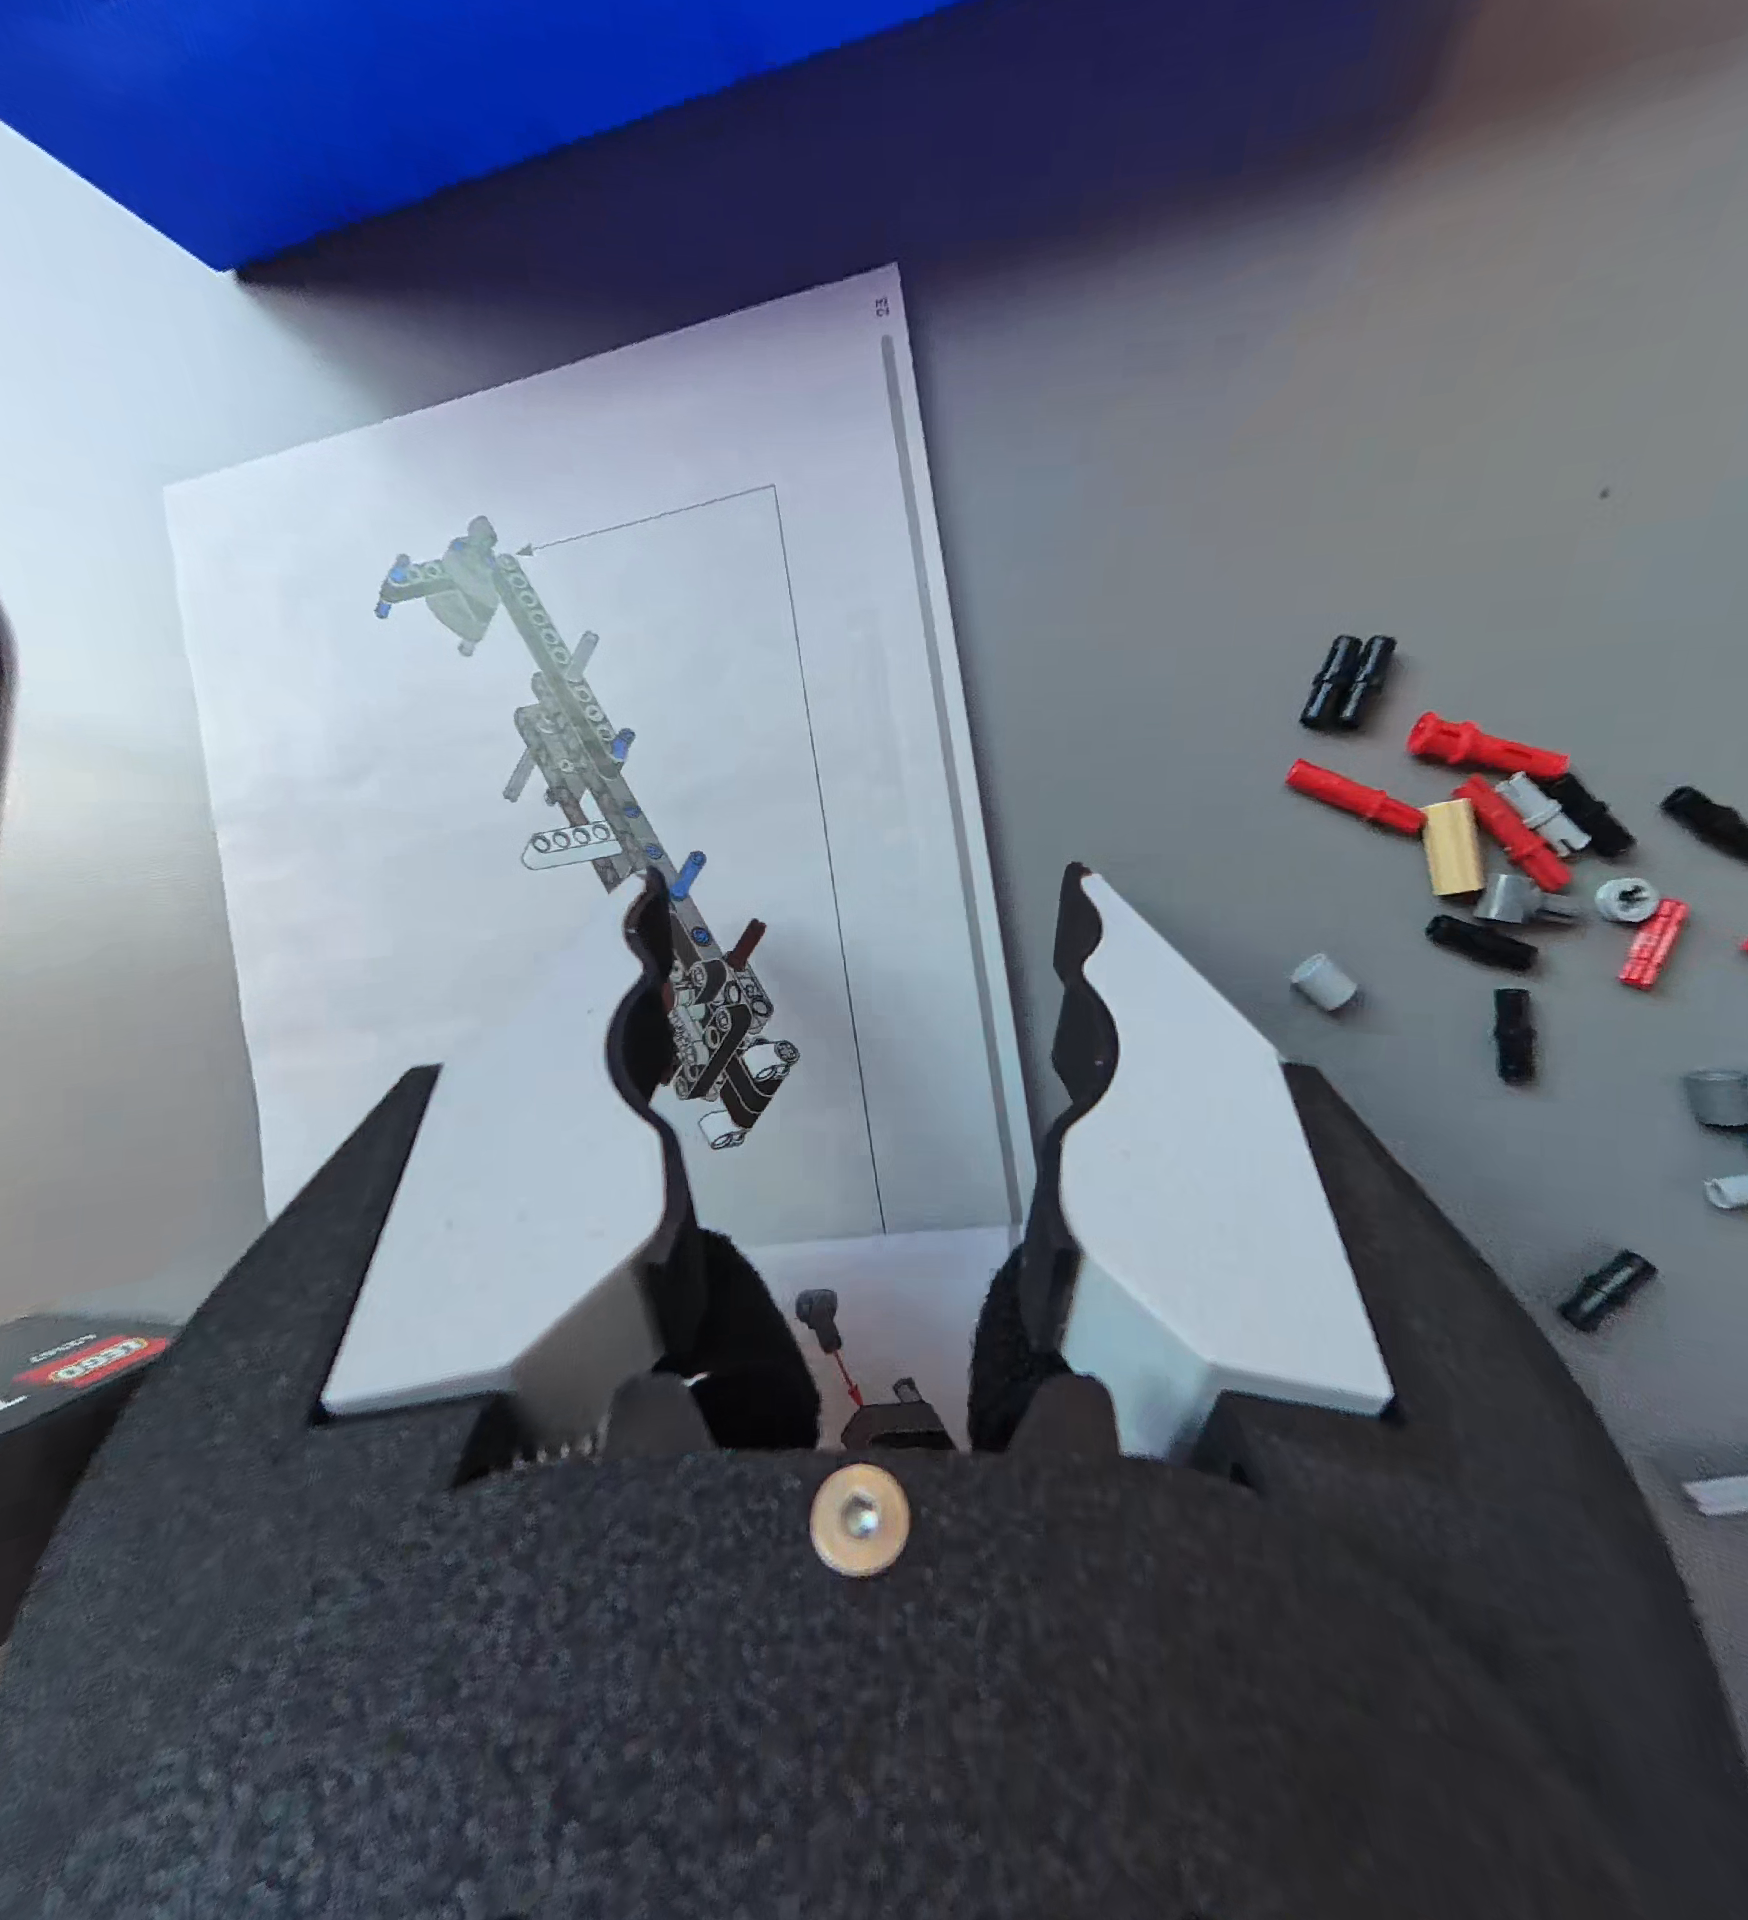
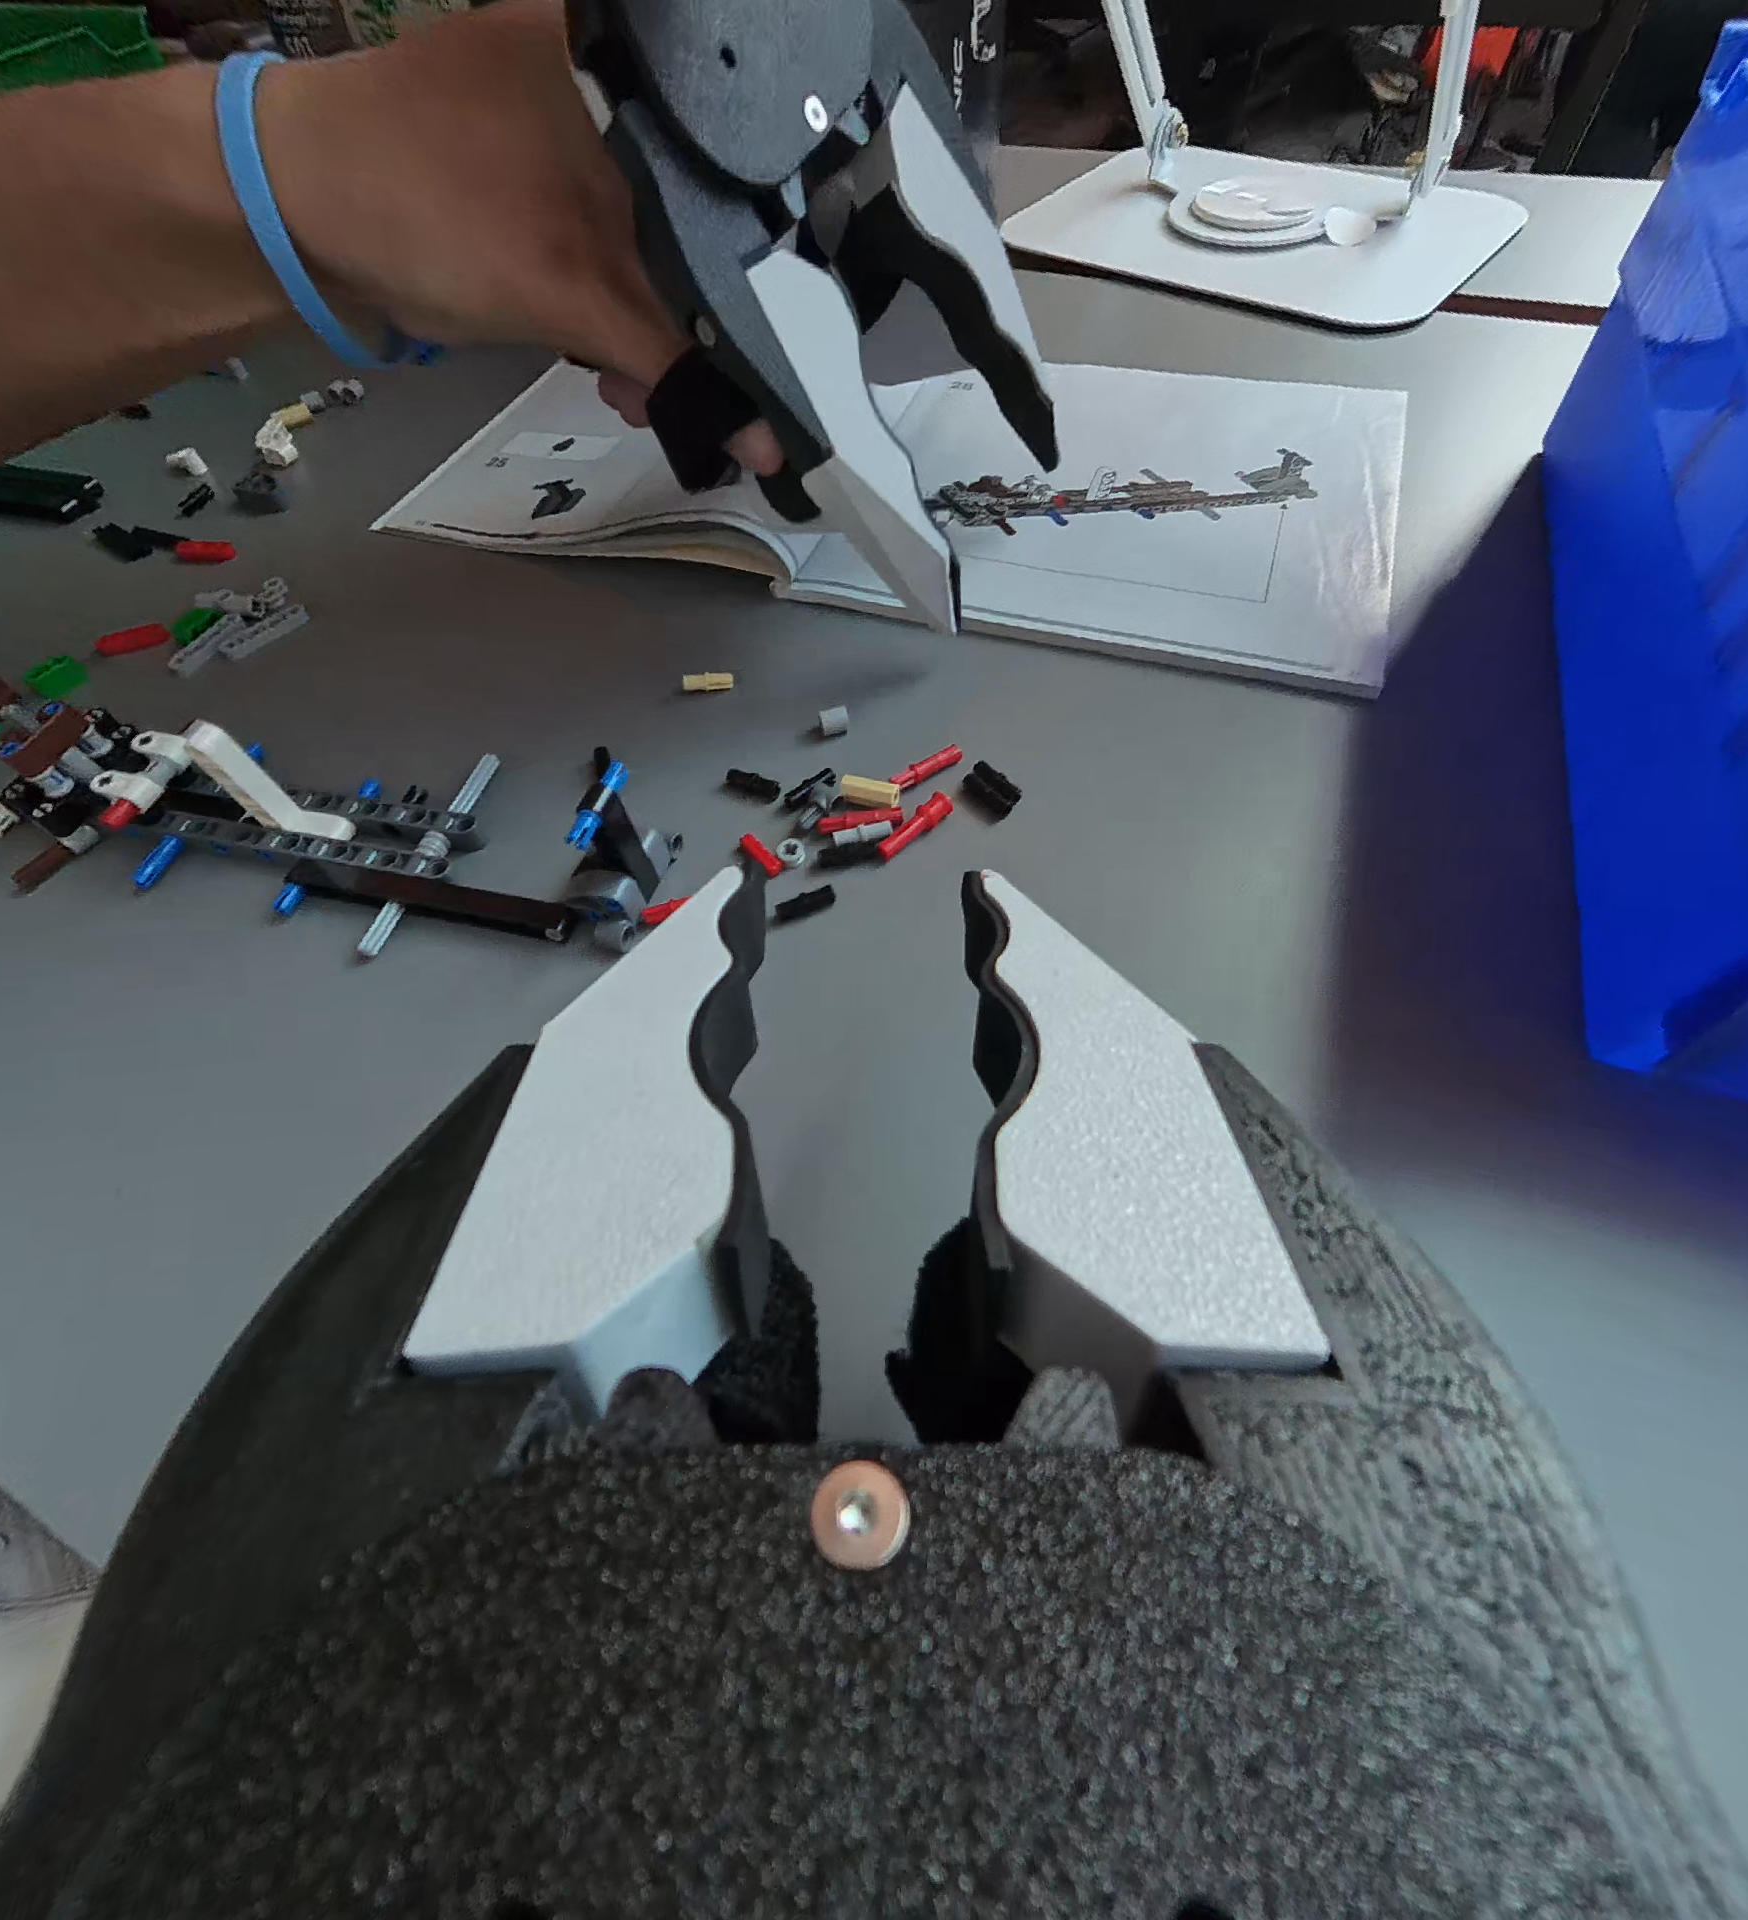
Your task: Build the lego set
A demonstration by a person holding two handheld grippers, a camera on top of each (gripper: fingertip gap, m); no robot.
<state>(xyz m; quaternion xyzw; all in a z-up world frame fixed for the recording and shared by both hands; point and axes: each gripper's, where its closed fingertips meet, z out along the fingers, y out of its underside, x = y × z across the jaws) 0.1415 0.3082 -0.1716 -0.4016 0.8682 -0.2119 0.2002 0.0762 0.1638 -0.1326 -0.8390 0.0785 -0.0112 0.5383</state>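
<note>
Left to right across my two wrist views. At far left on the grey worktop (image 2: 1109,831) lies a part-built assembly of grey beams (image 2: 257,821) with a white angled piece and blue pins. Above it my left hand-held gripper (image 2: 995,540) hangs over the open instruction booklet (image 2: 1161,540), its jaws spread wide with only the printed page between them; one white fingertip (image 2: 937,582) appears to reach down to the page near the centre fold, though contact I cannot confirm. At centre, a scatter of small red, black, grey and tan pins (image 2: 880,810) lies just ahead of my right hand-held gripper (image 2: 865,894). Its jaws stand partly apart with bare worktop between them; a single black pin (image 2: 804,902) lies just beside the left fingertip (image 2: 735,894), not gripped. At far right stands a blue bin (image 2: 1701,520). Neither gripper carries anything.
</note>
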